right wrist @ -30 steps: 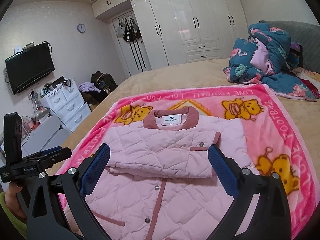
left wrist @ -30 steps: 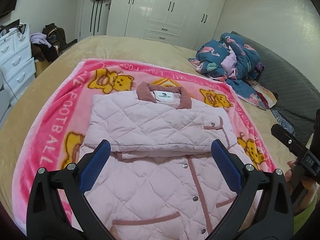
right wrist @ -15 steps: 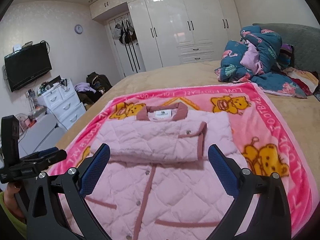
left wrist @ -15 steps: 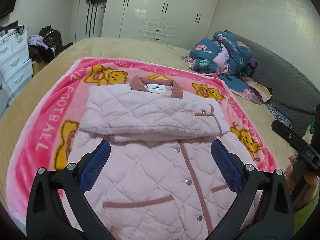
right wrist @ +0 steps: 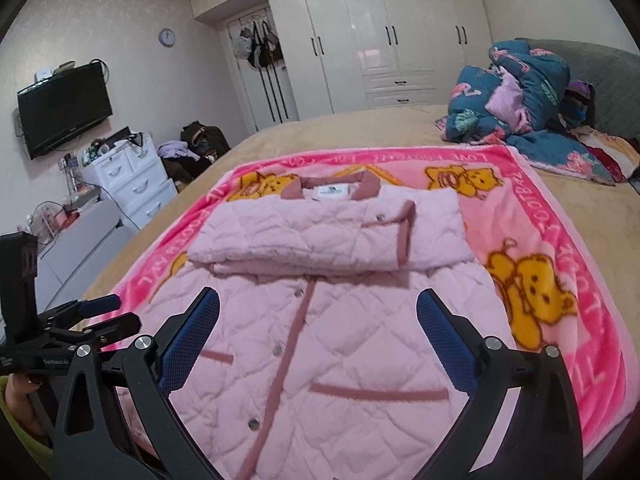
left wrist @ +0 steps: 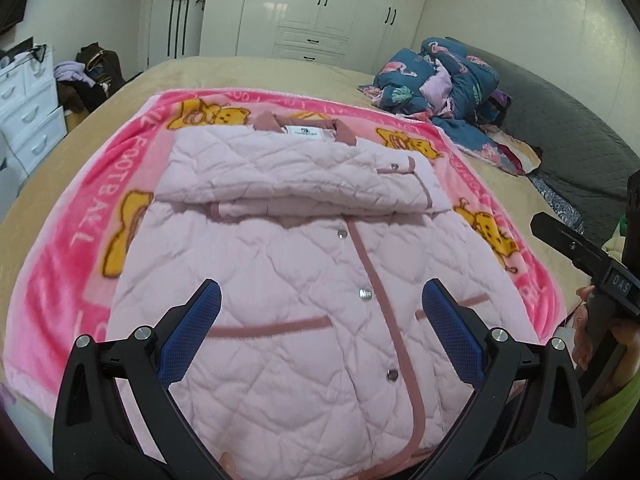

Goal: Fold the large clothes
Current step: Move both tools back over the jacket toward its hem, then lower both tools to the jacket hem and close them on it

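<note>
Jacket, pink and quilted, lies front-up on the pink blanket, its hem nearest both claws. The left claw hovers spread wide and empty above the lower front; the snap placket runs between its fingers toward 12 o'clock. The right claw is likewise agape, holding nothing. Folded sleeves cross the chest at 12 o'clock, bedding heap at 2.

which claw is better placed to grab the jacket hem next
Neither clearly; both. The left claw and right claw are open, each low over the jacket near its hem, so a two-handed fold looks likely.
</note>
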Available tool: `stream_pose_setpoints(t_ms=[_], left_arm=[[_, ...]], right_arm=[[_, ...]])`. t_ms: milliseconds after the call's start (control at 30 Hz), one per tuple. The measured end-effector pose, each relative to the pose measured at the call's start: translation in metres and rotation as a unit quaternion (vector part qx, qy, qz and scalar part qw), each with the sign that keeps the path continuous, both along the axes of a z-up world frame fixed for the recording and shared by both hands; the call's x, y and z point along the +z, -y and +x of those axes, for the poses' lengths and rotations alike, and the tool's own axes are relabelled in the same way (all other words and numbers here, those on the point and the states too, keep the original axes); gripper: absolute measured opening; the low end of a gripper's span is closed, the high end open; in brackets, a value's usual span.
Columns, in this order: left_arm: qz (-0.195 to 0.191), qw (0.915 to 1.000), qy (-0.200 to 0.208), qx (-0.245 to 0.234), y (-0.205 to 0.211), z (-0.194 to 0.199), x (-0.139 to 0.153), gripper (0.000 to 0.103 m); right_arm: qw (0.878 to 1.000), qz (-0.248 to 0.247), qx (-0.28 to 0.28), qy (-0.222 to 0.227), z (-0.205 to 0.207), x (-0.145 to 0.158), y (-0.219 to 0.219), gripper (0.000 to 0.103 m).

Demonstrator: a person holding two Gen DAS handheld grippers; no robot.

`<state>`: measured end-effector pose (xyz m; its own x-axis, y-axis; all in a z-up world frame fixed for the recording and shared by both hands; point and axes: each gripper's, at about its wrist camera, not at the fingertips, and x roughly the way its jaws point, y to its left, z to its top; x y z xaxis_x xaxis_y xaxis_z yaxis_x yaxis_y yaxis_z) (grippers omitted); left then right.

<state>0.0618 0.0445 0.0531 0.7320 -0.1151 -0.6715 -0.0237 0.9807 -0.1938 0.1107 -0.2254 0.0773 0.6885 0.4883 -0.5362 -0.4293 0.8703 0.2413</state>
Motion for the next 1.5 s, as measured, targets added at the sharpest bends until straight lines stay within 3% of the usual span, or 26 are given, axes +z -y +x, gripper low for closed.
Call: stream_pose_setpoints(t_ms=[733,1500], left_arm=[[0.029,0.9993,-0.018,0.017,-0.005,-0.036,-0.033,0.095],[0.044,0.9922,-0.067,0.095,-0.072,-0.059,-0.071,0.095]], right_arm=[[0.999,-0.004,-0.041,-0.033,-0.039,-0.037,0.056,0.099],[0.996,-0.043,-0.041,-0.072,-0.045,-0.089,0.070,0.099]])
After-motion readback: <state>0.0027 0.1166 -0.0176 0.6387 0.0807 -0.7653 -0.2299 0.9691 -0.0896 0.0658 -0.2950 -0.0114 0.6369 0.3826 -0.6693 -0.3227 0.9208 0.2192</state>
